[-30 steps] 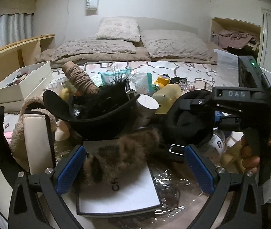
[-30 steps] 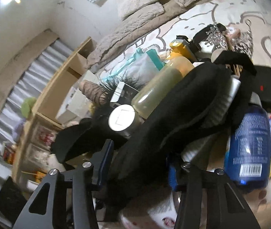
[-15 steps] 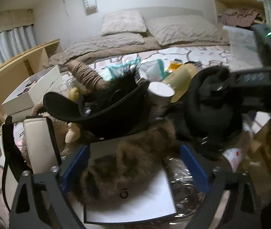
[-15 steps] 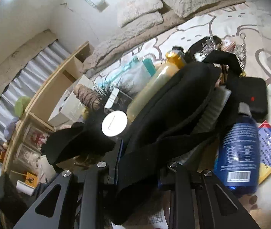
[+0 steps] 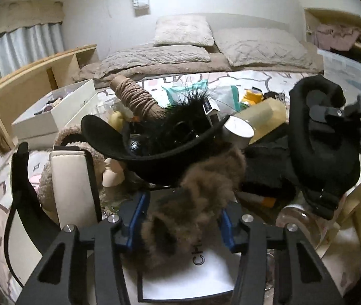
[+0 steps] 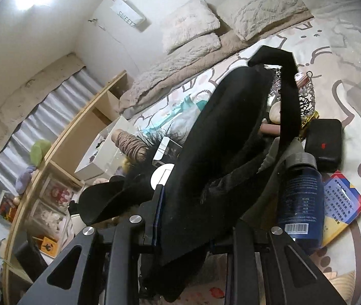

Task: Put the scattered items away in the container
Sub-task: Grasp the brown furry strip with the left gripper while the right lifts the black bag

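My left gripper points down at a brown furry piece lying on a white card box. Its jaws are closing, and the blue pads press into the fur on both sides. My right gripper is shut on a black padded cloth item with a strap and holds it above the pile. In the left wrist view that black item hangs at the right from the right gripper. An open white box stands on the bed at the left.
The pile on the bed holds a black hat with feathers, a twine roll, a yellowish bottle and a silver-capped tin. A blue bottle, a black case and a coloured booklet lie to the right. Wooden shelves border the left.
The left jaws have come in from wide open onto the brown fur. The right jaws have tightened on the black padded item and lifted it a little.
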`<state>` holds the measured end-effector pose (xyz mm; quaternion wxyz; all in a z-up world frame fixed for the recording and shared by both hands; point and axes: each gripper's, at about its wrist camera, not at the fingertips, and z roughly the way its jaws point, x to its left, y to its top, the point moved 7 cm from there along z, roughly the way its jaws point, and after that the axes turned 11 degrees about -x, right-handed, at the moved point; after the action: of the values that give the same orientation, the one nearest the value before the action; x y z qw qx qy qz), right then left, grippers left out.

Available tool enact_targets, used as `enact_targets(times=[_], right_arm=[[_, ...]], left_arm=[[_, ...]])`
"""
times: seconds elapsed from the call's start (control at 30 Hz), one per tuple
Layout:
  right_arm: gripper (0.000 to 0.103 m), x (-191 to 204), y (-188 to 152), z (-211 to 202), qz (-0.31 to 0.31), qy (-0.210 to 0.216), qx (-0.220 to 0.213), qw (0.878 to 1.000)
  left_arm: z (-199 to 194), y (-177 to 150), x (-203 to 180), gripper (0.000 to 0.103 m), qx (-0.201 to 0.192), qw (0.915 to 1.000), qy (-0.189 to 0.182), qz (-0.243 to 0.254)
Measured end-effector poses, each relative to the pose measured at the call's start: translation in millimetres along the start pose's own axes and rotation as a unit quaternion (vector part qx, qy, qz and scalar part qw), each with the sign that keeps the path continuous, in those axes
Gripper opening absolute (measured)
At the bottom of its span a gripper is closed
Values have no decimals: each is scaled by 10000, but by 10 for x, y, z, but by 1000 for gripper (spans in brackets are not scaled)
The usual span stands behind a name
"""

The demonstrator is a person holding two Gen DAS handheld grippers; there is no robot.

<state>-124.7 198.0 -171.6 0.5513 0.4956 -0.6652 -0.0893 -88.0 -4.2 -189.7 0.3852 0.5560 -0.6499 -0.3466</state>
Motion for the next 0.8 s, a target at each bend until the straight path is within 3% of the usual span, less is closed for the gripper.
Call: enact_targets(times=[0.37,0.8], right_arm=[[28,165,47,-170,-344,61,-191,9992],[28,306,181,-407,-561,324,-487,9967]], left_arm=[[-194,151,59,37,-434,9987,-40,-268],[-418,346,113,31,-852,9944,-214,-592]])
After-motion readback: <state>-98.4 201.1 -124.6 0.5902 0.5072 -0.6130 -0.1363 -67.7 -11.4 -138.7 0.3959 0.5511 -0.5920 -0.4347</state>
